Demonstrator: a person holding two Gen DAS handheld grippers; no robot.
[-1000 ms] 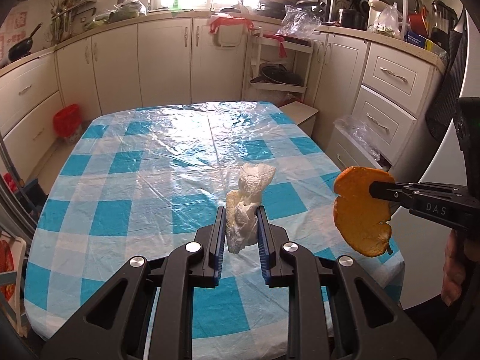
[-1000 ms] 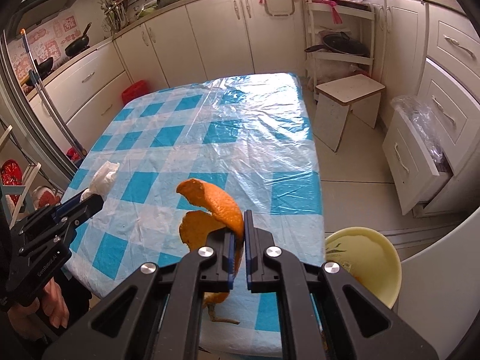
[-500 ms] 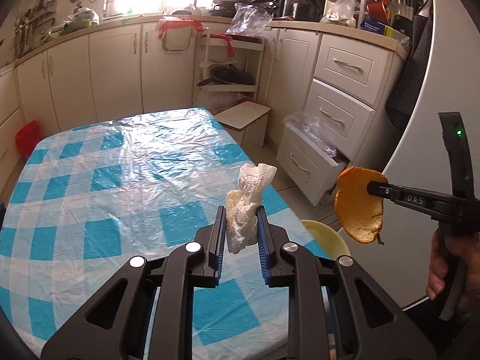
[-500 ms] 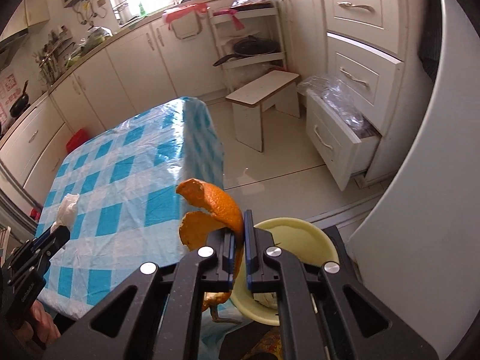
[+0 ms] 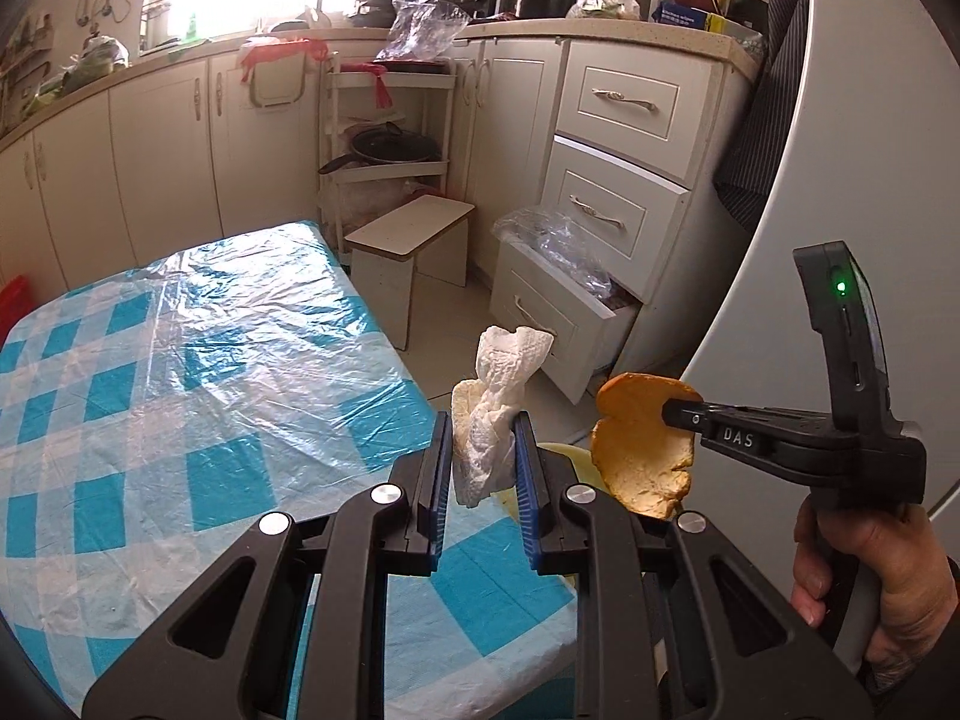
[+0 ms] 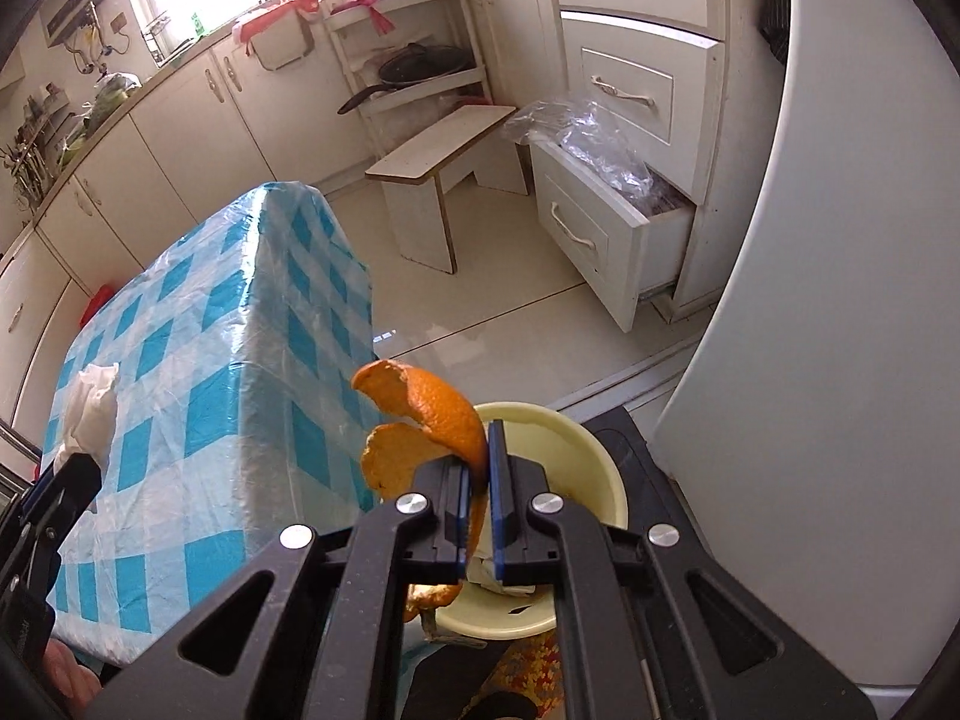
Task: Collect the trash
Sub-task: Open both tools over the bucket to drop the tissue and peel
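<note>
My left gripper (image 5: 480,429) is shut on a crumpled white paper towel (image 5: 495,414) and holds it over the table's right edge. In the right wrist view that towel (image 6: 90,411) shows at the far left above the left gripper's fingers (image 6: 66,480). My right gripper (image 6: 477,450) is shut on a curled orange peel (image 6: 429,414), right above a pale yellow bucket (image 6: 576,456) on the floor. Seen from the left wrist, the peel (image 5: 645,450) hangs from the right gripper's fingers (image 5: 690,414), and a sliver of the bucket (image 5: 564,456) shows below.
The table (image 5: 198,390) has a blue-checked cloth under clear plastic. Beyond it stand a small white stool (image 6: 444,162), an open drawer (image 6: 594,222) with plastic bags, and a pan rack (image 5: 384,156). A white fridge (image 6: 840,270) rises on the right. A hand (image 5: 870,576) grips the right tool.
Both grippers have swung right, off the table top toward the floor by the fridge. The peel now hangs over the yellow bucket. Both grips are unchanged.
</note>
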